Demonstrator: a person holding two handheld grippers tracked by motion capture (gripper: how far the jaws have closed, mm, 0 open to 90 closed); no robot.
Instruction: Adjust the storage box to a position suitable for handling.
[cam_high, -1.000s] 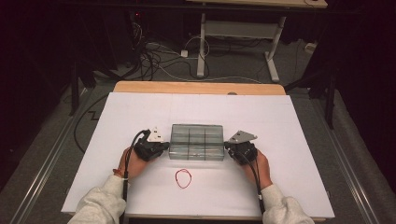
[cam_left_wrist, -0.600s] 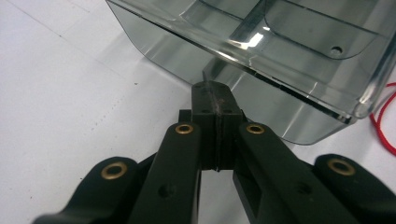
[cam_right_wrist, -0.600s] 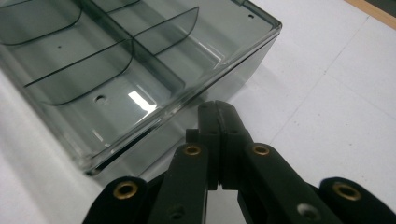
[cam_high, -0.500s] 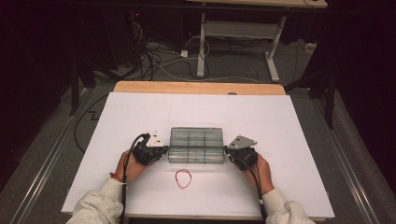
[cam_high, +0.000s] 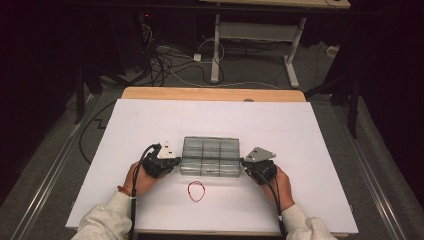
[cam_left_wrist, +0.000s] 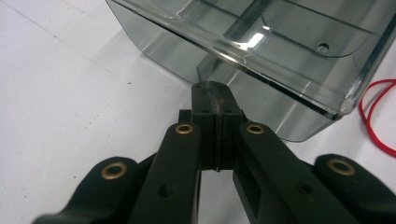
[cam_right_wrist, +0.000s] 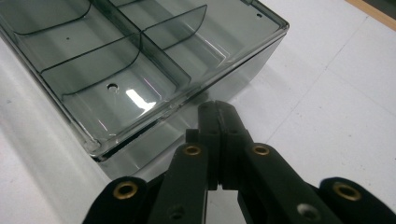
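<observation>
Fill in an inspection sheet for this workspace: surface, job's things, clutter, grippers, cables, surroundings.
Surface: white sheet over a wooden table.
Job's things: clear divided box, lying flat, compartments look empty.
Clutter: red loop on the sheet in front of the box.
Grippers: left gripper shut, tips at the box's left end; right gripper shut, tips at its right end; nothing held.
Cables: a black one trails from each gripper along the forearm; tangle on the floor beyond the table.
Surroundings: dark room, white frame behind.
</observation>
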